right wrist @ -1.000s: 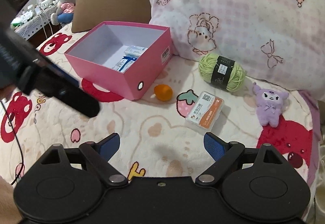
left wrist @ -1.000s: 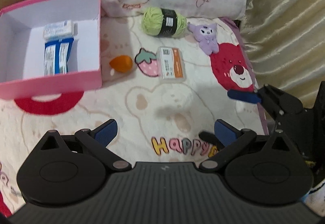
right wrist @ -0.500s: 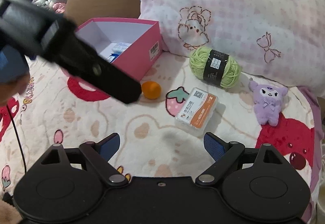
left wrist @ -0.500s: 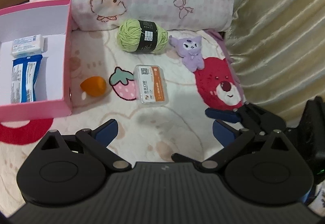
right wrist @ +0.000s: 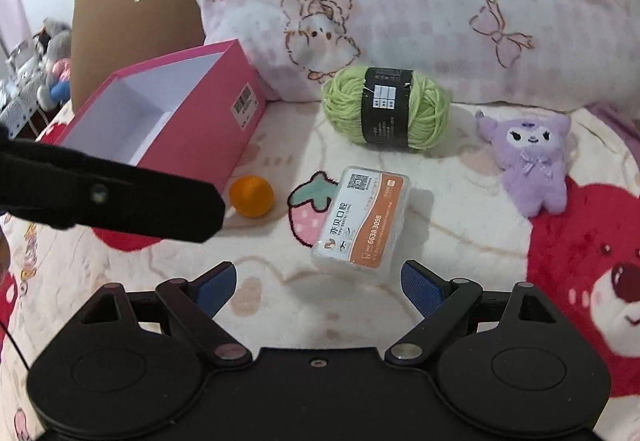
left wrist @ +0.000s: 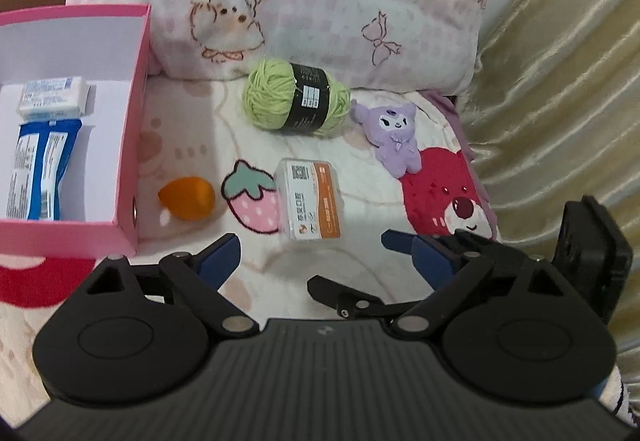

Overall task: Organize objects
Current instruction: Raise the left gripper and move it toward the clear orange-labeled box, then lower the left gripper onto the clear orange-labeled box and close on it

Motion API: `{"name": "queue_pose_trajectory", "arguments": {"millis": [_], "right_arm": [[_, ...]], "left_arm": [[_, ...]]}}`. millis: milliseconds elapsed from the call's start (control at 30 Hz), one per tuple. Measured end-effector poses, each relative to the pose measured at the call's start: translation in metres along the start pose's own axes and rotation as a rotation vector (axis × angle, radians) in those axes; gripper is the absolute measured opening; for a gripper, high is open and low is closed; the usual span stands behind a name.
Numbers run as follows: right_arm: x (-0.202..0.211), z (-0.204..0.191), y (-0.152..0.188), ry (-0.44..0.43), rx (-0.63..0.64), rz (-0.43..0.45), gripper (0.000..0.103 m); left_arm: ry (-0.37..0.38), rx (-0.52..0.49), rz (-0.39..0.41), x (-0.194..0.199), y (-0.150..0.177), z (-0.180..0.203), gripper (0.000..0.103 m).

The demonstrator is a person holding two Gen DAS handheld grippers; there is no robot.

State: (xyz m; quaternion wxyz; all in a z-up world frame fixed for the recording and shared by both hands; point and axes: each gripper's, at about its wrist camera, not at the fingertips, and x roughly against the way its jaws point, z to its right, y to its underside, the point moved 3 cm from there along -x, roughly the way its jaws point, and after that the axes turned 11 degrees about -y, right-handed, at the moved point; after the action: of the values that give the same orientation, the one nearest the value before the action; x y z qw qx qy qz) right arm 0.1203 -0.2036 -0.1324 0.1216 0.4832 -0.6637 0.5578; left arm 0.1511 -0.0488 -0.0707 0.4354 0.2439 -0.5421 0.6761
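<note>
A pink box (left wrist: 132, 145) (right wrist: 208, 121) stands open at the left with a white packet (left wrist: 54, 97) and a blue packet (left wrist: 40, 169) inside. On the blanket lie an orange ball (left wrist: 188, 197) (right wrist: 251, 196), a clear case with an orange label (left wrist: 310, 199) (right wrist: 366, 219), a green yarn ball (left wrist: 296, 101) (right wrist: 386, 107) and a purple plush (left wrist: 394, 135) (right wrist: 528, 157). My left gripper (left wrist: 324, 261) is open and empty, just short of the case. My right gripper (right wrist: 318, 287) is open and empty, just in front of the case.
A pink patterned pillow (left wrist: 320, 1) (right wrist: 400, 1) leans at the back. A gold curtain (left wrist: 560, 81) hangs at the right. A brown cushion (right wrist: 132, 21) stands behind the box. The right gripper shows in the left wrist view (left wrist: 460, 253); the left one crosses the right wrist view (right wrist: 120, 197).
Both grippers have moved forward toward the case and the pillow; the objects look larger. The left gripper has swung rightward, so the box has slid to the view's left edge.
</note>
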Motion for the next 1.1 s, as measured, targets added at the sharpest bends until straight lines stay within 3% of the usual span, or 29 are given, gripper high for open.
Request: {"name": "queue_pose_trajectory", "arguments": {"millis": [133, 267, 300, 467, 733, 933, 1100], "right_arm": [[-0.008, 0.007, 0.009, 0.025, 0.003, 0.052, 0.092], [-0.018, 0.005, 0.015, 0.063, 0.080, 0.028, 0.091], [-0.018, 0.003, 0.017, 0.068, 0.097, 0.039, 0.090], [-0.012, -0.010, 0.023, 0.064, 0.140, 0.108, 0.090], [-0.024, 0.002, 0.022, 0.072, 0.116, 0.130, 0.090], [-0.032, 0.013, 0.021, 0.044, 0.072, 0.144, 0.090], [-0.039, 0.025, 0.014, 0.016, 0.012, 0.162, 0.090]], "left_arm": [[0.010, -0.015, 0.019, -0.009, 0.002, 0.002, 0.087], [0.037, -0.039, 0.023, -0.025, 0.007, 0.010, 0.075], [0.053, -0.031, 0.018, -0.030, 0.008, 0.012, 0.069], [0.116, 0.038, -0.030, -0.049, 0.013, 0.019, 0.065], [0.024, -0.020, -0.007, -0.070, 0.011, 0.015, 0.061], [-0.063, -0.163, 0.068, -0.087, 0.008, 0.021, 0.048], [-0.047, -0.096, 0.045, -0.106, 0.003, 0.014, 0.038]]}}
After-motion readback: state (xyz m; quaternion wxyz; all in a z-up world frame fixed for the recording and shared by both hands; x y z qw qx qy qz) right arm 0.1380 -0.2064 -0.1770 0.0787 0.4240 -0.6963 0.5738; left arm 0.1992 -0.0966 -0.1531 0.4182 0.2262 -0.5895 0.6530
